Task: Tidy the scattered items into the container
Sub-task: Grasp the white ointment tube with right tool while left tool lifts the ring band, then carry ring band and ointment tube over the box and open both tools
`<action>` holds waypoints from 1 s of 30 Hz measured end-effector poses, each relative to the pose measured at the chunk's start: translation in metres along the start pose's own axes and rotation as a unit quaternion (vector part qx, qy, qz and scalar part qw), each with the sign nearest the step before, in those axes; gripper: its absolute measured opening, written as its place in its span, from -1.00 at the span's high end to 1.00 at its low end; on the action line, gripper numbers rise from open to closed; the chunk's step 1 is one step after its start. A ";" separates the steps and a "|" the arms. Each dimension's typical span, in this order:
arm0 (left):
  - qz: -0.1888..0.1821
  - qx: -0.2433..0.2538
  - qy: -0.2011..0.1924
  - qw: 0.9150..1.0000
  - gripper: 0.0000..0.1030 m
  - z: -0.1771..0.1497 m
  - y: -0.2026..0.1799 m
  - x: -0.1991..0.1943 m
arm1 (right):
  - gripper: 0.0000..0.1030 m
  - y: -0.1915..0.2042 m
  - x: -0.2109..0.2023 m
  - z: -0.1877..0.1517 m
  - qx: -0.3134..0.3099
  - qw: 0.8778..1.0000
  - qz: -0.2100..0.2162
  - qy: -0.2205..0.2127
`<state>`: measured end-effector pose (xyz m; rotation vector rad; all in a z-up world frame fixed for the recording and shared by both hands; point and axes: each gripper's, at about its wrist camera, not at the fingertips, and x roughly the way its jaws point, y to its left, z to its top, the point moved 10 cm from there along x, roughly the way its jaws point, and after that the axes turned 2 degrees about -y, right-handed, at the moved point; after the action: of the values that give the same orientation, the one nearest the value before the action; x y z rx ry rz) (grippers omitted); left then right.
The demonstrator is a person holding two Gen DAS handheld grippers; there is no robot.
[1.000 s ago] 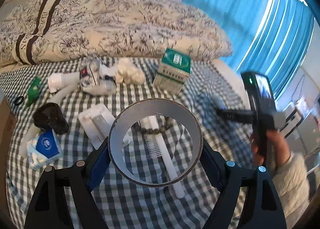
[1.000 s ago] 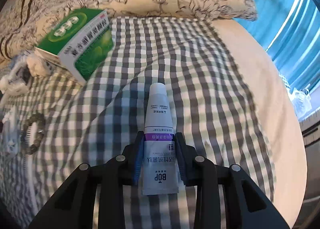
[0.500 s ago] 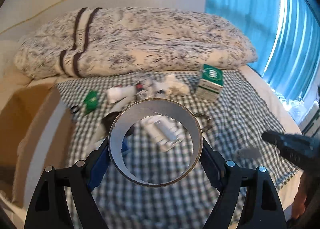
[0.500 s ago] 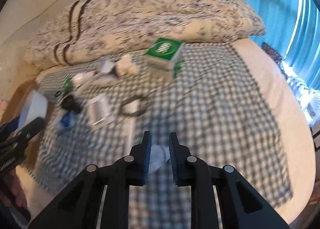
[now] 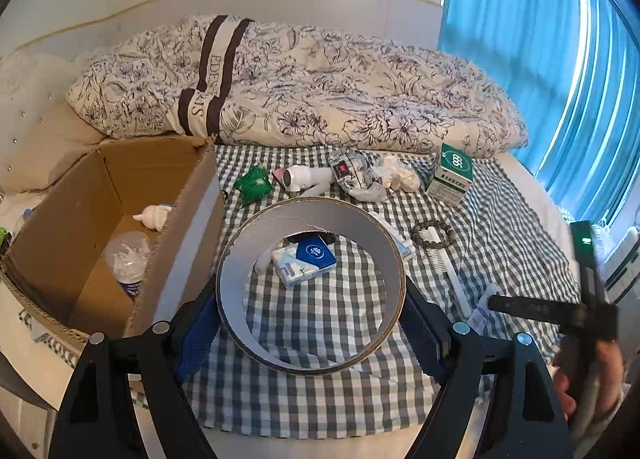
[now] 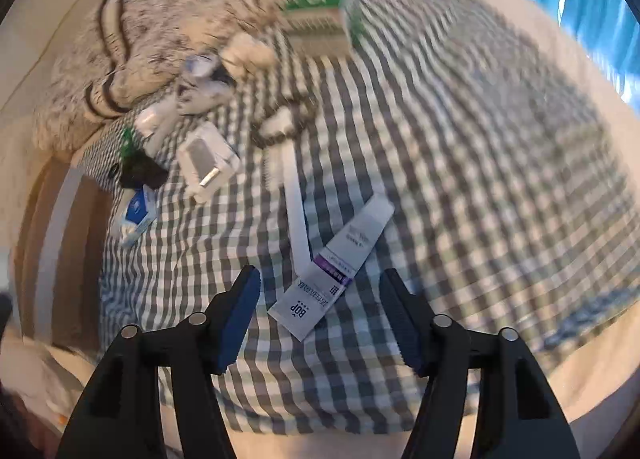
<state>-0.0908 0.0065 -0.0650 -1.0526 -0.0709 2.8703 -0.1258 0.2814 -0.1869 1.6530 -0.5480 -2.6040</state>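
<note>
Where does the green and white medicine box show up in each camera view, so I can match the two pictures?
Left wrist view: the green and white medicine box stands upper right, on the checked sheet just below the floral duvet.
Right wrist view: the same box is top centre, blurred, against the duvet's edge.
Shared landmark: the white comb lies below the box in both.
</note>
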 end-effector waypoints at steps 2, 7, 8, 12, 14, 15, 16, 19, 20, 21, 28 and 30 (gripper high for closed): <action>-0.005 -0.003 0.000 1.000 -0.63 -0.001 0.001 -0.003 | 0.15 -0.003 0.014 0.005 0.015 1.000 -0.007 0.010; -0.012 -0.002 0.005 1.000 -0.63 -0.004 -0.005 0.000 | 0.18 -0.012 0.041 0.013 0.031 0.998 -0.047 0.032; -0.013 -0.001 0.007 1.000 -0.63 -0.005 -0.007 0.002 | 0.18 -0.012 0.046 0.011 0.030 0.998 -0.051 0.038; -0.012 0.004 0.017 1.000 -0.63 -0.010 -0.013 0.012 | 0.34 -0.010 0.051 0.009 0.026 0.997 -0.062 0.037; -0.012 0.006 0.020 1.000 -0.63 -0.011 -0.015 0.016 | 0.45 -0.003 0.045 0.008 0.016 0.998 -0.049 0.033; -0.012 0.007 0.021 1.000 -0.63 -0.011 -0.016 0.017 | 0.49 0.001 0.041 0.009 0.008 0.998 -0.049 0.028; -0.011 0.009 0.022 1.000 -0.63 -0.012 -0.017 0.018 | 0.50 0.005 0.035 0.009 -0.002 0.998 -0.053 0.020; -0.010 0.009 0.022 1.000 -0.63 -0.012 -0.020 0.019 | 0.50 0.019 0.015 0.012 -0.026 0.998 -0.050 -0.002; -0.010 0.009 0.022 1.000 -0.63 -0.012 -0.020 0.019 | 0.50 0.024 0.008 0.013 -0.033 0.998 -0.046 -0.008; -0.010 0.010 0.022 1.000 -0.63 -0.012 -0.020 0.018 | 0.50 0.030 0.001 0.014 -0.040 0.998 -0.042 -0.016; -0.003 0.006 0.012 1.000 -0.63 -0.005 -0.012 0.009 | 0.50 0.069 -0.031 0.017 -0.075 0.996 -0.029 -0.043; 0.002 0.007 0.004 1.000 -0.63 0.002 -0.007 0.003 | 0.50 0.082 -0.043 0.015 -0.087 0.995 -0.022 -0.049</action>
<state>-0.0940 0.0141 -0.0645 -1.0636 -0.0499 2.8647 -0.1346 0.2169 -0.1189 1.5079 -0.2791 -2.6870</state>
